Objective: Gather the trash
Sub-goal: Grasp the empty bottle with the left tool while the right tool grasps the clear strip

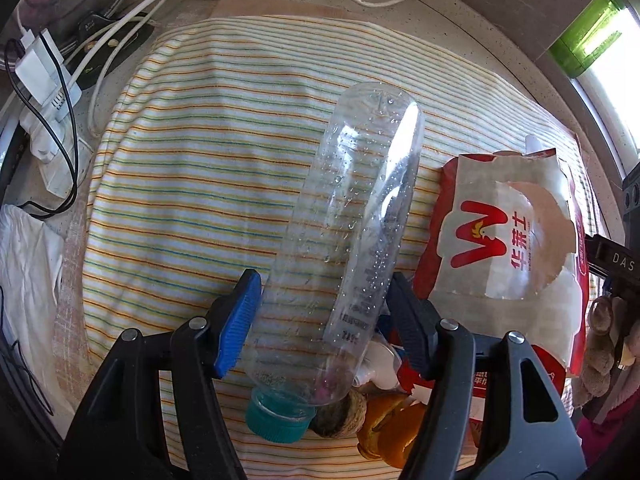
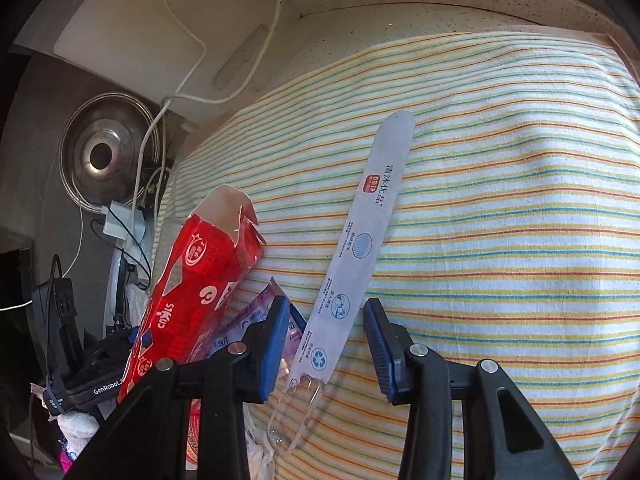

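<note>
Left tongs [image 1: 320,312]: partway open, astride the lower body of a clear plastic bottle [image 1: 360,208]. Show a sliver of striped cloth [image 1: 200,184] between the left pad and the bottle wall, with the right pad just beside the other wall; no firm squeeze visible. Bottle: lies slanted from lower centre toward upper right of the left wrist view, teal cap [image 1: 276,416] at the bottom edge, water drops inside. Just right of it, a torn red and white paper bag [image 1: 508,240]; below that, at lower right, orange peel [image 1: 396,428].

Right tongs [image 2: 328,344]: open to a middling gap, both pads clear of a long white paper sleeve [image 2: 360,232]. Sleeve: lies on the same cloth, runs from between the pads up toward the frame's centre, with a clear plastic tail at its lower end. Left of it, a red carton [image 2: 192,280] with its torn mouth up, and a purple wrapper [image 2: 256,312] tucked beneath. Speckled bench [image 2: 440,4] along the top, metal lid [image 2: 104,152] at far left.
</note>
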Action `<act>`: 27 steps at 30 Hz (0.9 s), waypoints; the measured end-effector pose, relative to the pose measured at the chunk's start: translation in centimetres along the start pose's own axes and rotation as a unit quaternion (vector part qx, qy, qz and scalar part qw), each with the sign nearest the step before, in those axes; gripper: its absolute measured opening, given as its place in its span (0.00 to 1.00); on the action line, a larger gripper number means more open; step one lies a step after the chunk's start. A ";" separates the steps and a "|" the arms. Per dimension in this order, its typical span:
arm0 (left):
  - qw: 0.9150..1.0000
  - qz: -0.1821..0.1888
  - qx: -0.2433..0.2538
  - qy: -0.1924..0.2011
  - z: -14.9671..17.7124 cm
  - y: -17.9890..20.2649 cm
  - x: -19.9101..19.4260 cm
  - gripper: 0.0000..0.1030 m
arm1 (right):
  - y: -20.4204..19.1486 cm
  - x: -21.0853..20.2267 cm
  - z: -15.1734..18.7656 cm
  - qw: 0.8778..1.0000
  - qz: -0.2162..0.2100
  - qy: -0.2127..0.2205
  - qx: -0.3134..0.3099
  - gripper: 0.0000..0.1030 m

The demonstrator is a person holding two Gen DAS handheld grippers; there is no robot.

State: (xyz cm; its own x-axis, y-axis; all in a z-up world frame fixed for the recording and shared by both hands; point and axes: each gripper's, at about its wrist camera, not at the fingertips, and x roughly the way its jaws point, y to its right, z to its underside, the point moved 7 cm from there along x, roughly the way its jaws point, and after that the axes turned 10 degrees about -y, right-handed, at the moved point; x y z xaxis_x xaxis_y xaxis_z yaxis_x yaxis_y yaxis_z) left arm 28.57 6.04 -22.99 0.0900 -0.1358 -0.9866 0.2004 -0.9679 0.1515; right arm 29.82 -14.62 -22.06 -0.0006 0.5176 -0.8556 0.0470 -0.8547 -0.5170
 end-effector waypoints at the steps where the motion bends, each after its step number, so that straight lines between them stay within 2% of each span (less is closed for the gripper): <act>1: 1.000 0.003 -0.003 0.002 -0.1 0.0 0.0 0.64 | -0.1 0.0 -0.1 1.000 0.003 0.001 -0.001 0.35; 2: 1.000 0.005 -0.007 0.005 -0.1 -0.1 0.0 0.63 | -0.2 0.0 -0.2 1.000 0.007 0.001 -0.004 0.34; 4: 1.000 0.008 -0.014 0.010 -0.1 -0.1 -0.2 0.62 | -0.3 0.1 -0.2 1.000 0.016 0.000 -0.012 0.23; 6: 1.000 0.009 -0.022 0.016 -0.1 -0.5 -0.4 0.62 | -0.3 0.1 -0.2 1.000 0.015 -0.001 -0.013 0.16; 9: 0.999 0.013 -0.031 0.025 0.2 -1.2 -1.1 0.61 | -0.3 -0.4 -0.1 1.000 0.009 0.007 -0.014 0.10; 20: 0.997 0.014 -0.059 0.057 1.4 -2.5 -3.7 0.58 | -1.4 -3.0 0.3 0.998 0.015 0.038 -0.041 0.09; 27: 0.994 0.014 -0.068 0.081 3.6 -3.6 -6.0 0.57 | -1.9 -4.9 1.9 0.997 0.023 0.054 -0.055 0.09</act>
State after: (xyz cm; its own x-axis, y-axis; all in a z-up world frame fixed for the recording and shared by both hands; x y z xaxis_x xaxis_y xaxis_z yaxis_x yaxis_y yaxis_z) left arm 23.78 9.59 -17.80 0.2505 -0.1150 -0.9613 0.3251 -0.9252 0.1955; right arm 27.88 -15.65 -16.97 0.1111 0.4850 -0.8674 0.1536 -0.8707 -0.4672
